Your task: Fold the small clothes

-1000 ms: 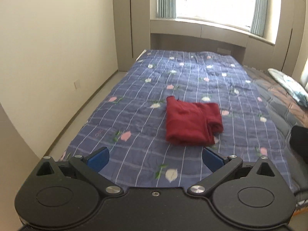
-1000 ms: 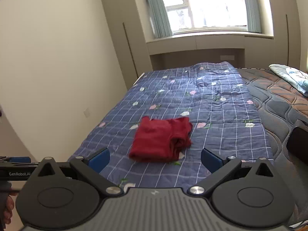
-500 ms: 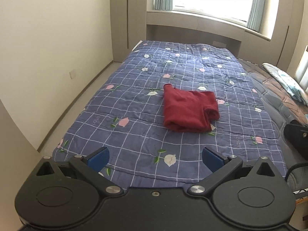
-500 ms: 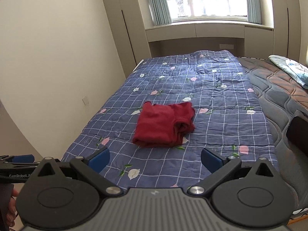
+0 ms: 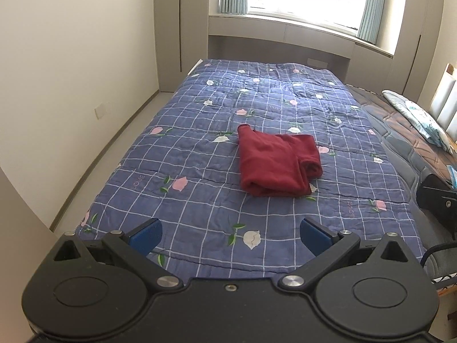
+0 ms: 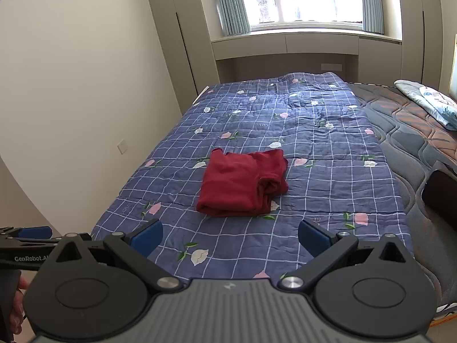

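A dark red garment (image 5: 275,163) (image 6: 242,183) lies folded into a compact rectangle on the blue checked floral quilt (image 5: 200,171) (image 6: 328,154), near the middle of the bed. My left gripper (image 5: 230,235) is open and empty, held back above the bed's near edge, well short of the garment. Likewise my right gripper (image 6: 230,235) is open with nothing between its blue pads, also back from the garment. The left gripper's side (image 6: 25,240) shows at the right wrist view's left edge.
A cream wall (image 5: 71,71) and a strip of floor run along the bed's left side. Bare quilted mattress (image 6: 408,134) and a patterned pillow (image 5: 422,120) lie to the right. Cabinets and a window stand beyond the bed. A dark object (image 5: 437,200) sits at the right edge.
Both grippers have drawn back and risen from the bed, so the folded red garment looks smaller and farther away. Both stay open.
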{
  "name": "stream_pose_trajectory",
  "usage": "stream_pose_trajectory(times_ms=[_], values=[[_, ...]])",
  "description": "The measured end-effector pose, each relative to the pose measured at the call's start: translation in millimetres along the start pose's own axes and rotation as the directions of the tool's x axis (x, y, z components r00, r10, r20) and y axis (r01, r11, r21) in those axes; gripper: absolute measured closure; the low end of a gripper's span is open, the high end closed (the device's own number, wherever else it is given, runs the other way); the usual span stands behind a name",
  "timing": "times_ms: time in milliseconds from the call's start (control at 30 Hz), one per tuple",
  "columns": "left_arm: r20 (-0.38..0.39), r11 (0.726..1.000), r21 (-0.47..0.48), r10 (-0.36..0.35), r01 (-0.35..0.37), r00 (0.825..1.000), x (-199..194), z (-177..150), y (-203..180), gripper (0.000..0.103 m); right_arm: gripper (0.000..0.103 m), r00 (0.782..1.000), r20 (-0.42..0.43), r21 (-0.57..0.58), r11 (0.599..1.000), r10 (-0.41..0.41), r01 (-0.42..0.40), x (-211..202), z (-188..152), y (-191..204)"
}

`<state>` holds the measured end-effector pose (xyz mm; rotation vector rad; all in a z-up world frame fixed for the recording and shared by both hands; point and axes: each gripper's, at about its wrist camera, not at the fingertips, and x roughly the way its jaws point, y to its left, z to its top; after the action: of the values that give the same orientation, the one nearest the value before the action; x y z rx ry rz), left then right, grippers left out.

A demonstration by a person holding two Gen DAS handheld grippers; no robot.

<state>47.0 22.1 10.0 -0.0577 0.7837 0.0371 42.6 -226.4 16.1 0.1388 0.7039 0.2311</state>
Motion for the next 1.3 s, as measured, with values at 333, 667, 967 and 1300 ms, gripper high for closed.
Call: stream_pose_trajectory(times_ms=[333, 667, 967, 1300], values=[[-0.006, 1.0, -0.006, 0.003, -0.003, 1.0, 2.6, -0.3, 1.8, 0.001, 0.0, 1.0, -0.004, 0.002, 1.0, 0.0, 0.0, 1.8, 1.7, 0.8], [-0.007, 1.0, -0.006, 0.004, -0.004, 1.0, 3.3, 0.7, 2.0, 0.001, 0.0, 1.0, -0.008, 0.003, 1.0, 0.001, -0.001, 3.1, 2.0, 0.9], [-0.009, 1.0, -0.006, 0.004, -0.004, 1.0, 4.2, 0.1, 2.0, 0.001, 0.0, 1.0, -0.008, 0.004, 1.0, 0.0, 0.0, 3.8, 1.6, 0.2], [-0.013, 1.0, -0.007, 0.004, -0.004, 1.0, 5.6, -1.2, 2.1, 0.001, 0.0, 1.0, -0.011, 0.005, 1.0, -0.001, 0.001, 4.5, 1.4, -0.1]])
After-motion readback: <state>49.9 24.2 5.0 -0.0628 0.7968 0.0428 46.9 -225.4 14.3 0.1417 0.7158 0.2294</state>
